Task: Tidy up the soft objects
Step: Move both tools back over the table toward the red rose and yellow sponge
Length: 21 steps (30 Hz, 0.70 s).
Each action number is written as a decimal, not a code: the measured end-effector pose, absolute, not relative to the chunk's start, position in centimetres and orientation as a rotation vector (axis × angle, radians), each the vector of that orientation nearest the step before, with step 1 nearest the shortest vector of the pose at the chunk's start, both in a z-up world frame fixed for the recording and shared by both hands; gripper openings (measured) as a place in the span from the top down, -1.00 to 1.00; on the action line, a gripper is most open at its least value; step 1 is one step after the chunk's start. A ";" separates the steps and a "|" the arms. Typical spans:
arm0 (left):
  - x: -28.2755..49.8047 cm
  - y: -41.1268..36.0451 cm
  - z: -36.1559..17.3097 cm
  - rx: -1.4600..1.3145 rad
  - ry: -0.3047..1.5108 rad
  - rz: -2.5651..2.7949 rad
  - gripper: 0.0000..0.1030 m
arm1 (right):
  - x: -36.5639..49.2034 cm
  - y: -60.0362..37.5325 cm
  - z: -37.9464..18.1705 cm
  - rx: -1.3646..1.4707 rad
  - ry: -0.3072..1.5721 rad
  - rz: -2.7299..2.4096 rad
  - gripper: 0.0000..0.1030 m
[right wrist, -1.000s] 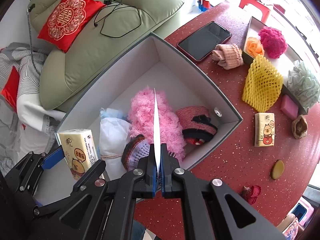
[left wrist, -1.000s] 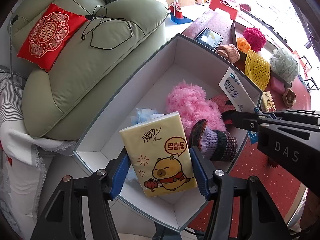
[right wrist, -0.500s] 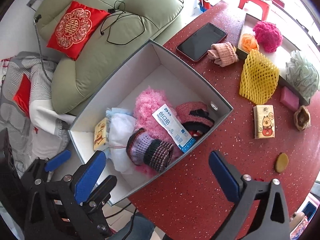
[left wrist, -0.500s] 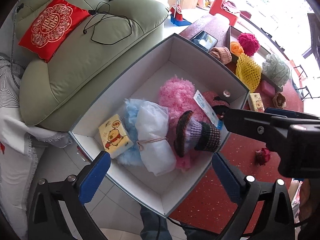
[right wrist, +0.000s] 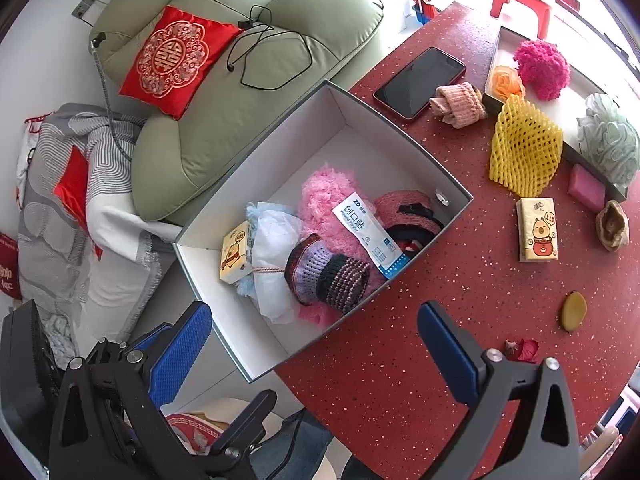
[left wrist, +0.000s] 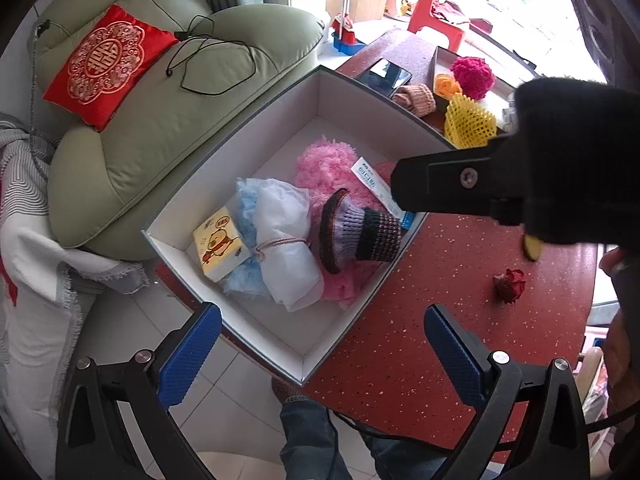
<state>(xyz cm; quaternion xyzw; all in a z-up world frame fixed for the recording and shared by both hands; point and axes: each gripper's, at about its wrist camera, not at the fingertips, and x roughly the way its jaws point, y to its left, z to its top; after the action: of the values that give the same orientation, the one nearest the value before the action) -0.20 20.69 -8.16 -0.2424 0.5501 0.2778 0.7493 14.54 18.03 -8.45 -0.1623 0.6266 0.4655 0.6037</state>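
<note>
Red speckled counter (right wrist: 460, 320) fills the lower right of both views, with a pale green armchair (right wrist: 240, 120) behind it.

Left tongs (left wrist: 322, 350) hang wide apart over the near corner of the white box (left wrist: 280, 344), grasping nothing. A second ago they gripped the yellow tissue pack (left wrist: 220, 244); now it lies inside the box by the near-left wall, against the blue and white gauzy bundle (left wrist: 284, 240). Right tongs (right wrist: 314, 346) are also spread wide and bare, over the box's near edge. A second ago they pinched the flat plaster packet (right wrist: 366, 236) edge-on; now it rests on the pink fluffy item (right wrist: 320, 200), beside the knitted purple and black hat (right wrist: 328, 272). Both drops look complete, so both pairs of tongs are free for the next pick.

More soft things wait on the counter: a second tissue pack (right wrist: 536, 230), a yellow foam net (right wrist: 524, 148), a peach knitted piece (right wrist: 460, 106), a pink sponge (right wrist: 586, 188) and a pale green bath pouf (right wrist: 608, 140). A magenta pompom (right wrist: 542, 66) and an orange fabric rose (right wrist: 506, 82) sit in a shallow tray (right wrist: 504, 42) at the far edge.

A phone (right wrist: 420, 80), a brown disc (right wrist: 573, 311), a shell-like object (right wrist: 612, 226) and a dried red flower (right wrist: 522, 350) lie among them and are probably not for the box. From the left view, the right tool's black body hides much of the counter.
</note>
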 end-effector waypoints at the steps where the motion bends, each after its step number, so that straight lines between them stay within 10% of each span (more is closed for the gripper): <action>1: -0.2 20.7 -8.2 -0.522 1.216 0.628 -0.97 | 14.4 17.9 -8.4 -0.388 1.447 1.073 -0.99; 21: 0.1 19.0 -9.2 -0.544 1.348 0.737 -0.97 | 13.5 13.1 -10.0 -0.357 1.506 1.123 -0.99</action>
<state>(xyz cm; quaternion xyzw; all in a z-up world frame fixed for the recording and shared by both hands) 0.10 19.00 -9.22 -0.2431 0.6018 0.3289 0.6860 13.49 13.13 -10.01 -0.1524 0.6433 0.4797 0.5769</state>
